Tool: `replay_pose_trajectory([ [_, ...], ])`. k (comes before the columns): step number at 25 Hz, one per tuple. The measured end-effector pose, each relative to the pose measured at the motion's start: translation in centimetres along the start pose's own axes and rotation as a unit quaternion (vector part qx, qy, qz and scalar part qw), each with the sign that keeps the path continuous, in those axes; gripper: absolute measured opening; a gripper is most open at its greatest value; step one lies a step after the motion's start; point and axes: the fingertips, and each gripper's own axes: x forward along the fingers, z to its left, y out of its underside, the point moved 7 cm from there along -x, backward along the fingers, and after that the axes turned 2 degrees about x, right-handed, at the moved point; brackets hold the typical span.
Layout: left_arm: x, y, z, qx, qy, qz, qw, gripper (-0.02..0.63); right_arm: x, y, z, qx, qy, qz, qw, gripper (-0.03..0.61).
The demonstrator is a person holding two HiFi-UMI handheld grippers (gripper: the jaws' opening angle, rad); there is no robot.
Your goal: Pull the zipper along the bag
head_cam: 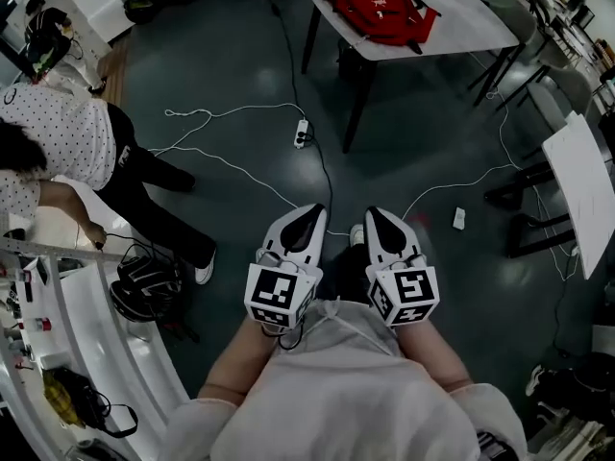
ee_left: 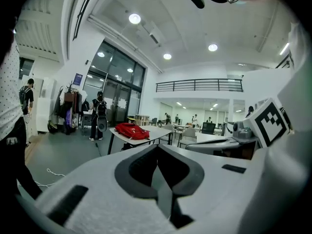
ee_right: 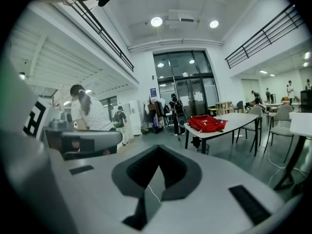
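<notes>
Bag (head_cam: 377, 8) lies far off on table (head_cam: 461, 22), probably soft and light, so pinch the zipper tab and brace the cloth; left gripper (head_cam: 309, 211) and right gripper (head_cam: 377, 215) both closed, empty.

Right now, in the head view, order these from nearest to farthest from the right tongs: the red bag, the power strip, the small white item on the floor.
1. The small white item, on the floor right of the right tongs.
2. The power strip, on the floor ahead-left.
3. The red bag, on the far table.
</notes>
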Motion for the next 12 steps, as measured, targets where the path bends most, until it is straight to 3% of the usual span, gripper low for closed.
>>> replay_pose_trajectory([
  [12, 16.2, -3.7, 3.6, -0.007, -0.048, 0.014, 0.9987, 0.020, 12.1, -5.9, -12.3, 0.003, -0.059, 0.028, 0.998, 0.028],
])
